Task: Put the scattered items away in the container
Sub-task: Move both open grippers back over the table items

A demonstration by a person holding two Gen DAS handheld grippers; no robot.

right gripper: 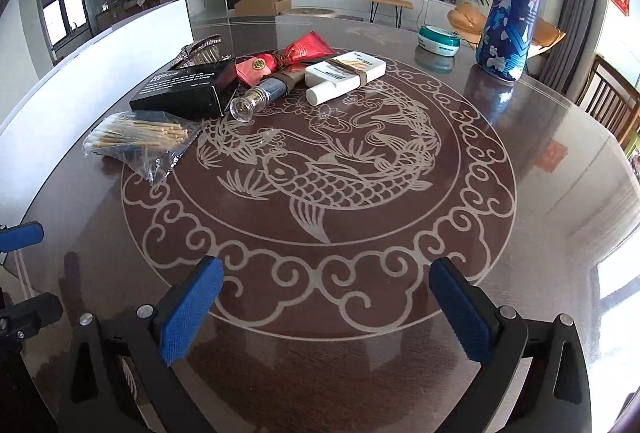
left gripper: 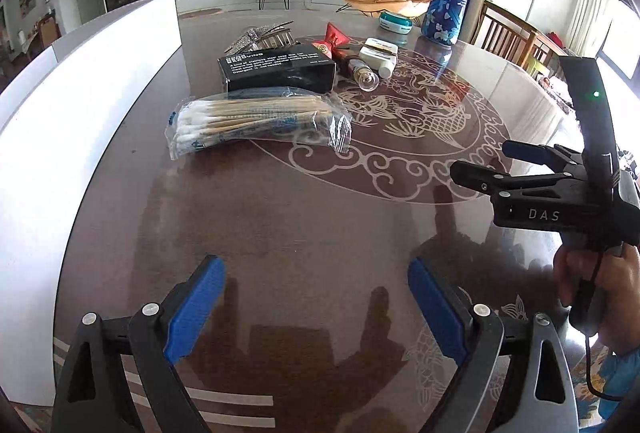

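Ahead of your tongs the worktop is dark wood under a glossy, mirror-smooth top with pale etched patterns. Your tongs' pads are blue, rough-textured rubber on matt black plastic arms with metal rivets. Beyond them lie a crinkly clear plastic swab bag and a matt black card box.

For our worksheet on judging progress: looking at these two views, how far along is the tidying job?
Done: nothing visibly. In hand: nothing; the left gripper and right gripper are open and empty above the table. Left: the swab bag, black box, red pouch, white bottle, small glass bottle and hair clip lie scattered. The white container sits at the left.
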